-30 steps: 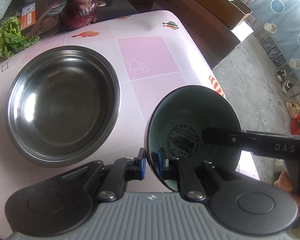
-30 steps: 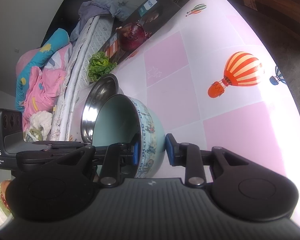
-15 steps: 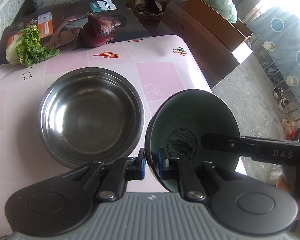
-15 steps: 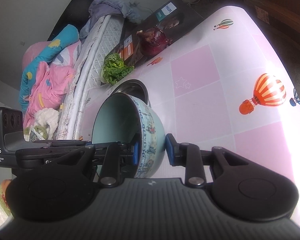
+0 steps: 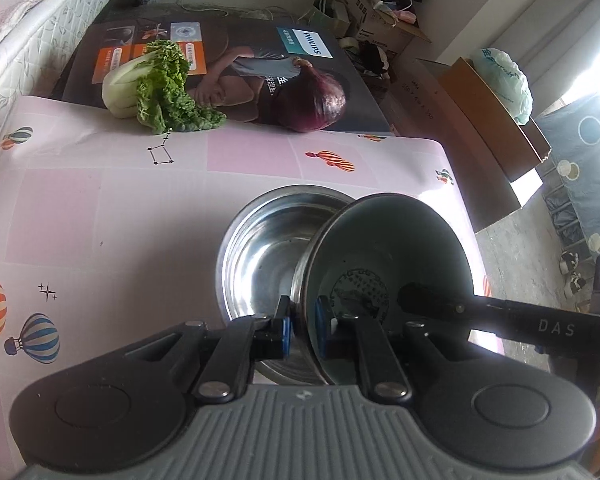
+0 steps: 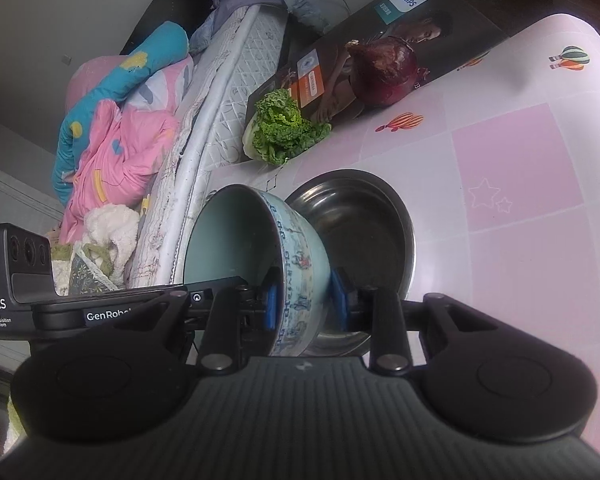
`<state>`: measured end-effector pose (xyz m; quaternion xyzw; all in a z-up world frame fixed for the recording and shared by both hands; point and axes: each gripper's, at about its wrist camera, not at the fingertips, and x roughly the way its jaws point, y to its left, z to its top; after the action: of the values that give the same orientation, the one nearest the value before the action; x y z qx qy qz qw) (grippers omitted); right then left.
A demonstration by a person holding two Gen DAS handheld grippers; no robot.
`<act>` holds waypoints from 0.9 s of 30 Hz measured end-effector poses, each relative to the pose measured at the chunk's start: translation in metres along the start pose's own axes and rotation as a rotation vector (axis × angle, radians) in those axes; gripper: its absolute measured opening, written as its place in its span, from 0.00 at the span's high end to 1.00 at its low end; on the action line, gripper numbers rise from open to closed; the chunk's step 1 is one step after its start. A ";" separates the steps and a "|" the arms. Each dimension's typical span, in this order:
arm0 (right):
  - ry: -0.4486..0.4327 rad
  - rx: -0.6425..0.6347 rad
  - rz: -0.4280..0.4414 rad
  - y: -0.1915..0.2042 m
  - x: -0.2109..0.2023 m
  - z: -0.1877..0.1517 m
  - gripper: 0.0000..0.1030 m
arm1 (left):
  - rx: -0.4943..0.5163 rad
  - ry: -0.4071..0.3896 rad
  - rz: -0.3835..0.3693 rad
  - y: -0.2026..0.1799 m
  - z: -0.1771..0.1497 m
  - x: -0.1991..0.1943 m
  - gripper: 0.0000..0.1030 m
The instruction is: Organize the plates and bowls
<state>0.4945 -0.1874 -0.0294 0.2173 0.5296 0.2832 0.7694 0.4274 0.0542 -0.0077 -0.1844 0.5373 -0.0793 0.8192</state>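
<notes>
Both grippers hold one pale green ceramic bowl with blue figures painted round its outside (image 6: 296, 264), tipped on its side in the air above the bench (image 5: 100, 216). The left gripper (image 5: 300, 330) has its jaws pinched tight on the bowl's rim, one blue pad inside and one outside. The right gripper (image 6: 304, 306) is clamped on the bowl's wall from the opposite side, its blue pads pressing the painted outside and the plain inside.

Just behind the ceramic bowl, partly hidden by it, a wide stainless steel bowl (image 5: 268, 248) sits upright on the pink chequered cloth with hot-air balloons that covers the bench. Whether the two bowls touch I cannot tell.

Beyond the steel bowl, at the bench's far edge, a leafy green cabbage (image 5: 156, 84) and a dark red onion (image 5: 312, 102) rest on a large dark printed carton (image 5: 240, 40). A mattress with pink and blue bedding (image 6: 120, 128) lies beside the bench, well apart from the steel bowl.
</notes>
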 end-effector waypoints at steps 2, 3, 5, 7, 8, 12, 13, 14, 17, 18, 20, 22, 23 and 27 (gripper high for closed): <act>0.014 -0.001 -0.018 -0.002 0.017 0.003 0.75 | -0.009 0.014 0.014 0.010 0.000 0.012 0.88; 0.023 0.002 -0.030 -0.004 0.026 0.005 0.75 | -0.013 0.020 0.021 0.013 0.001 0.018 0.87; 0.033 0.004 -0.050 -0.008 0.040 0.007 0.75 | -0.021 0.035 0.033 0.019 0.002 0.031 0.87; 0.036 0.001 -0.073 -0.012 0.049 0.007 0.75 | -0.033 0.046 0.032 0.025 0.001 0.042 0.87; 0.038 -0.003 -0.087 -0.015 0.054 0.007 0.75 | -0.037 0.051 0.029 0.027 0.002 0.047 0.87; 0.018 -0.030 -0.125 -0.015 0.056 0.009 0.72 | -0.050 0.037 0.012 0.030 0.004 0.050 0.86; 0.015 -0.034 -0.133 -0.014 0.055 0.011 0.71 | -0.049 0.032 0.007 0.030 0.004 0.049 0.85; 0.011 -0.040 -0.135 -0.014 0.055 0.011 0.71 | -0.051 0.028 0.001 0.031 0.005 0.048 0.84; -0.009 -0.059 -0.141 -0.011 0.049 0.014 0.64 | -0.048 -0.002 -0.006 0.029 0.005 0.039 0.77; -0.022 -0.066 -0.141 -0.009 0.045 0.014 0.57 | -0.043 -0.011 -0.007 0.028 0.005 0.036 0.71; -0.043 -0.078 -0.155 -0.007 0.040 0.015 0.48 | -0.041 -0.025 -0.021 0.027 0.005 0.031 0.64; -0.074 -0.067 -0.129 -0.006 0.032 0.014 0.47 | -0.040 -0.040 -0.027 0.026 0.005 0.025 0.54; -0.092 -0.055 -0.115 -0.006 0.027 0.014 0.46 | -0.032 -0.052 -0.026 0.024 0.004 0.021 0.51; -0.162 -0.045 -0.065 0.000 0.004 0.010 0.43 | 0.006 -0.094 -0.028 0.017 -0.003 0.004 0.42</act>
<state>0.5053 -0.1848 -0.0284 0.2050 0.4660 0.2515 0.8232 0.4250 0.0678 -0.0186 -0.1931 0.4952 -0.0834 0.8429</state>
